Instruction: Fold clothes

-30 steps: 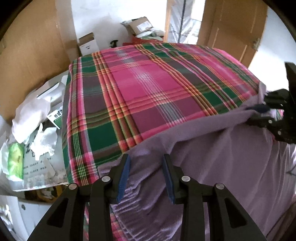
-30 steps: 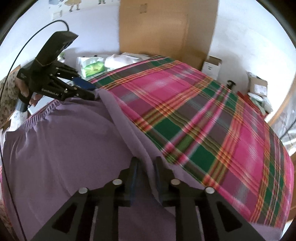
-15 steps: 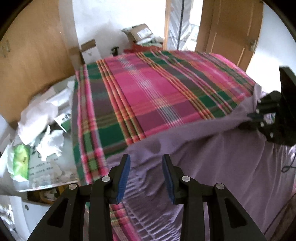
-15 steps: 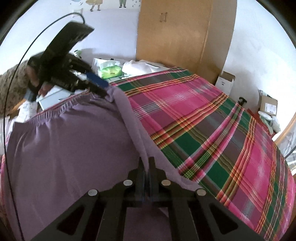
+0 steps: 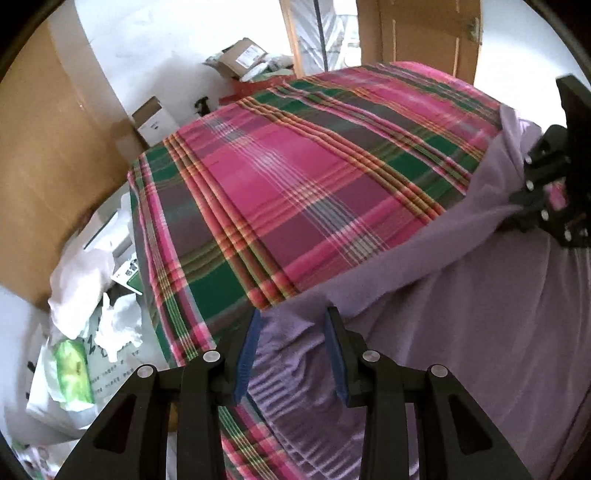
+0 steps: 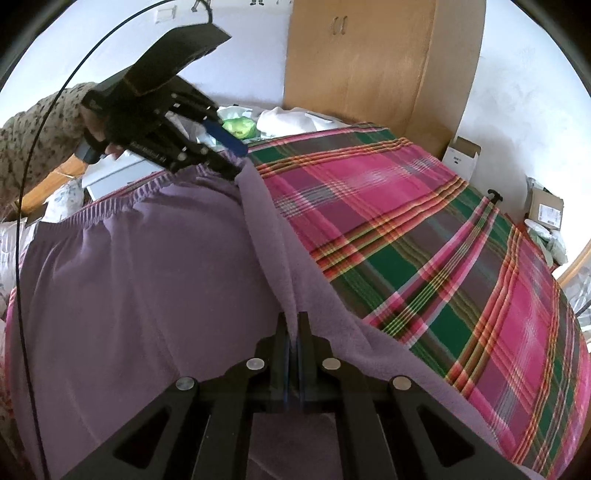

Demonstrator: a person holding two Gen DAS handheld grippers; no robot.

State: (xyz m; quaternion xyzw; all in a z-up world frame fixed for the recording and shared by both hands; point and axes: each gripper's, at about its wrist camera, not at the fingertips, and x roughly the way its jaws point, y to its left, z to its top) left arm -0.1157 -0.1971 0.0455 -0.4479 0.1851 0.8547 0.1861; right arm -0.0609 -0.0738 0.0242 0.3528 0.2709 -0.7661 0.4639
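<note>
A purple garment (image 5: 461, 314) with a gathered elastic waistband lies over the near part of a bed with a pink and green plaid cover (image 5: 295, 184). My left gripper (image 5: 292, 321) is open, its blue pads on either side of the garment's waistband corner. The right wrist view shows that same gripper (image 6: 238, 160) at the garment's (image 6: 147, 277) far corner, held by a hand in a speckled sleeve (image 6: 33, 140). My right gripper (image 6: 293, 325) is shut on a raised fold along the garment's edge, next to the plaid cover (image 6: 424, 240). It also shows in the left wrist view (image 5: 517, 216).
A wooden wardrobe (image 6: 369, 66) stands by the bed's head. White bags and a green packet (image 5: 74, 369) are piled beside the bed. Cardboard boxes (image 5: 155, 120) sit on the floor, near a wooden door (image 5: 424, 33). A black cable (image 6: 22, 221) runs along the left.
My right gripper went from slightly apart to shut on the garment's edge fold. My left gripper stayed open at the waistband corner. Both views tilted up a little.
</note>
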